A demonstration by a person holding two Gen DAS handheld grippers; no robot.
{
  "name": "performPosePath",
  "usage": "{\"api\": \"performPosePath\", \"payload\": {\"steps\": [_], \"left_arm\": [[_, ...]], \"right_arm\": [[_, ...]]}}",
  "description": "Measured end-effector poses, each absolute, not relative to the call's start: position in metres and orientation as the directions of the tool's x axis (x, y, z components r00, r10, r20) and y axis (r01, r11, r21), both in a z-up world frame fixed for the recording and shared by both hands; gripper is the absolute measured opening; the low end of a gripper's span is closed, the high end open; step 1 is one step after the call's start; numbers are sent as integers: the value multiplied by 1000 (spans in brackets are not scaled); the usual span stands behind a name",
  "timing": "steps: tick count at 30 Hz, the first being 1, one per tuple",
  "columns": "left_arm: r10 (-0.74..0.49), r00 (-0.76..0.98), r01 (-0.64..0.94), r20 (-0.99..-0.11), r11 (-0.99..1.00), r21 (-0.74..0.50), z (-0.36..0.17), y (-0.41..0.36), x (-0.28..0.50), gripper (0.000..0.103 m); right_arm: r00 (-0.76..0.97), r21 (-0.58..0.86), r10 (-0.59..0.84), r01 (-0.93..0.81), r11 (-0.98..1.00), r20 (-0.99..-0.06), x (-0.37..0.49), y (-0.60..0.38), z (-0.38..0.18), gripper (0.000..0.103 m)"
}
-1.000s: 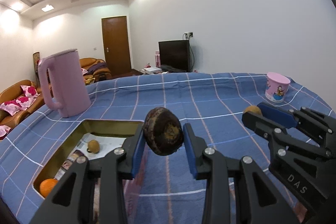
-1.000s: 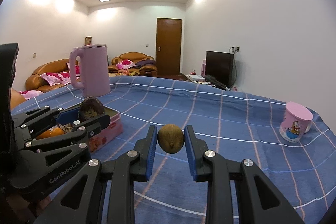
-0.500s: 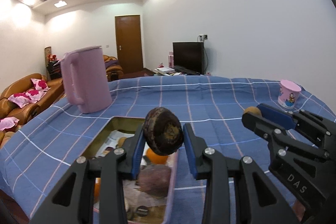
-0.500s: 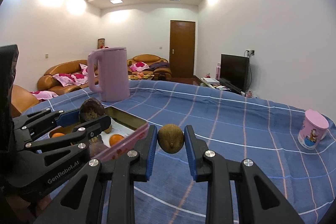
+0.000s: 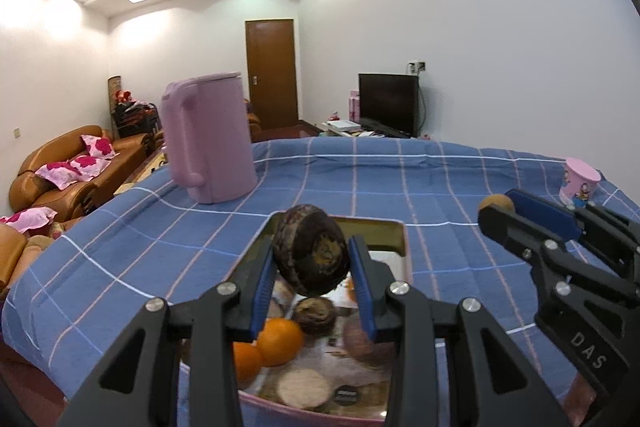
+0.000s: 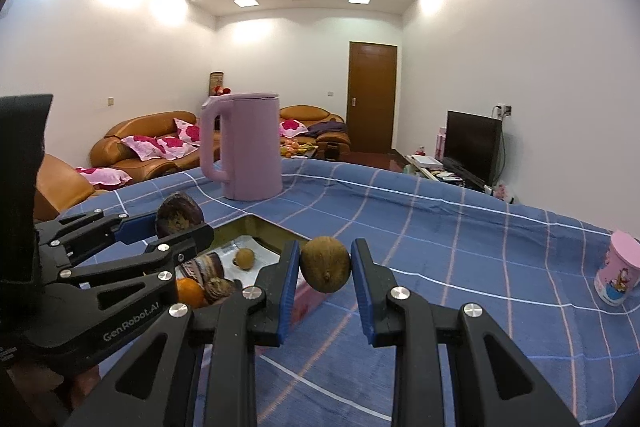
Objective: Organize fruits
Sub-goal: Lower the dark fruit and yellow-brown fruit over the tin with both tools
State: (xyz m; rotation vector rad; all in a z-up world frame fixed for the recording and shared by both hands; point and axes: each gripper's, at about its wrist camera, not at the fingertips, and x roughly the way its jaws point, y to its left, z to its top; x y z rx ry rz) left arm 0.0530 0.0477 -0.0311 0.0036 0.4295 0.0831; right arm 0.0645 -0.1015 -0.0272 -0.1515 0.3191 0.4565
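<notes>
Dark passionfruit (image 5: 310,254) clamped in left hand-held gripper (image 5: 311,269) above tin's rim (image 5: 401,242); right hand-held gripper (image 6: 325,281) grips kiwi (image 6: 325,269).

Left tool (image 5: 311,259): fingers closed on a dark wrinkled fruit (image 5: 310,255), held aloft. Right tool (image 6: 326,265): fingers clamped on a brown round fruit (image 6: 326,264), raised alongside.

Fruits are crowding the tin's (image 5: 402,239) near end; open counter (image 6: 460,267) is lying between kettle (image 6: 248,147) and cup (image 6: 618,275).
</notes>
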Motion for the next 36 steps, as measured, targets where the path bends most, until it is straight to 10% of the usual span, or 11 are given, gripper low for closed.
{"api": "performPosePath", "payload": {"steps": [36], "left_arm": [[126, 831, -152, -542, 988, -3, -64, 120, 69, 38]], "right_arm": [[652, 33, 534, -617, 786, -539, 91, -20, -64, 29]]}}
